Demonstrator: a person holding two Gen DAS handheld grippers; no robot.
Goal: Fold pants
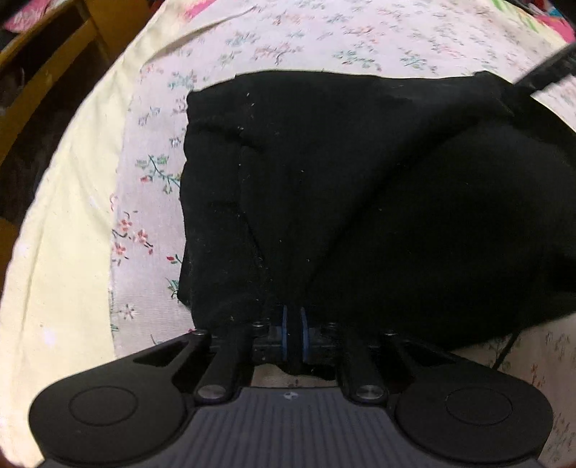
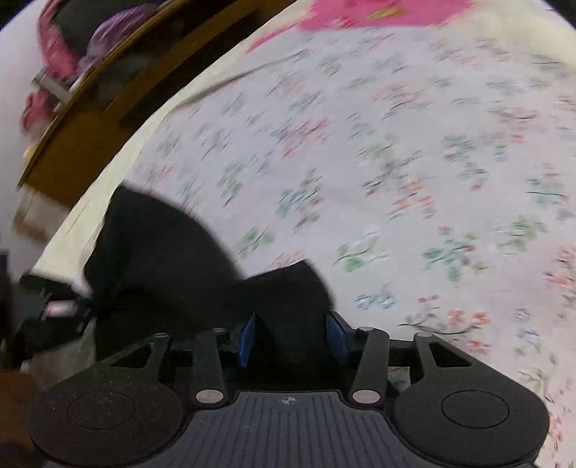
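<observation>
The black pants lie in a folded bundle on the floral bedsheet. My left gripper is shut on the pants' near edge, its blue pads pressed close together on the cloth. In the right wrist view, my right gripper has its blue pads wide apart with a bunch of the black pants lying between them; the pads do not pinch it. The other gripper's body shows at the far left. The view is motion-blurred.
The bed has a pale yellow border on the left, with wooden furniture beyond it. A pink patterned cloth lies at the far end of the bed. The right gripper's dark body shows at the upper right.
</observation>
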